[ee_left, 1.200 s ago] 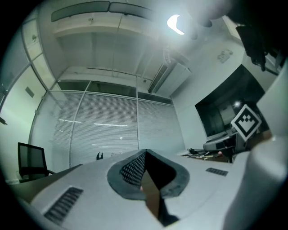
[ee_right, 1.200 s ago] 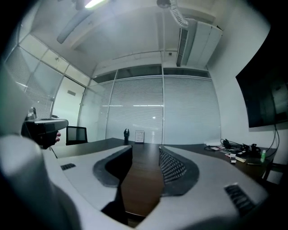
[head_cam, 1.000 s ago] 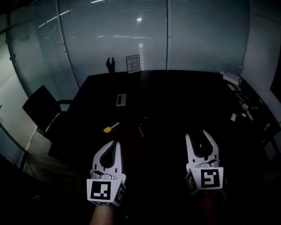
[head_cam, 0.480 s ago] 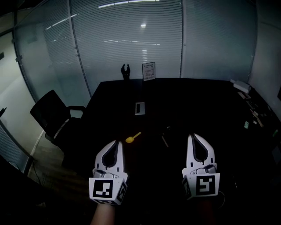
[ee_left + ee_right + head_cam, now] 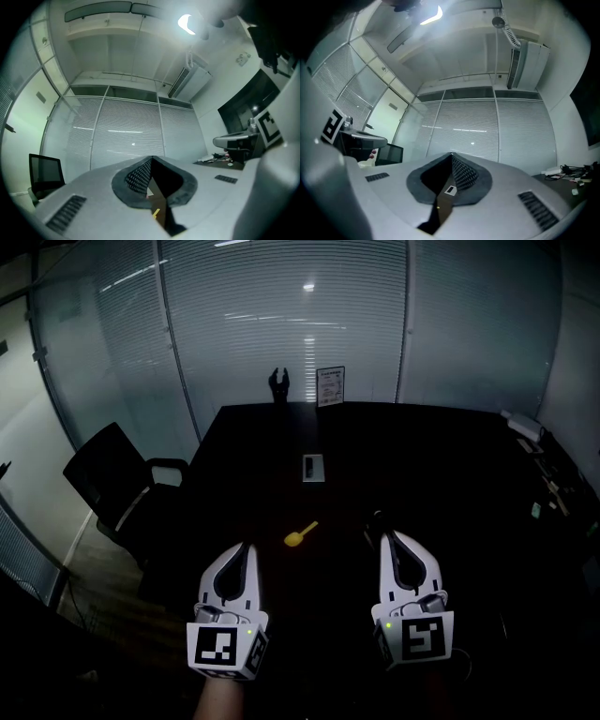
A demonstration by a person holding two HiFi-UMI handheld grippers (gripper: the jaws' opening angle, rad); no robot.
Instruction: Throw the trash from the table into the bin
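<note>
Grippers both clenched, nothing between the jaws: left gripper (image 5: 246,551) and right gripper (image 5: 395,540) are held side by side over the near end of the dark table (image 5: 450,456). Just beyond the tips, between the two, lies a small yellow scoop (image 5: 300,536), flat on the tabletop. My read: plastic, light and stiff, likely to skid on the smooth top. Open the jaws first, then pinch across the narrow handle rather than the bowl. A dark item (image 5: 375,519) sits by the right tips; too dark to identify. Further out are a socket plate (image 5: 313,468) and a standing sign (image 5: 330,386) at the far edge. Bin isn't in view.
</note>
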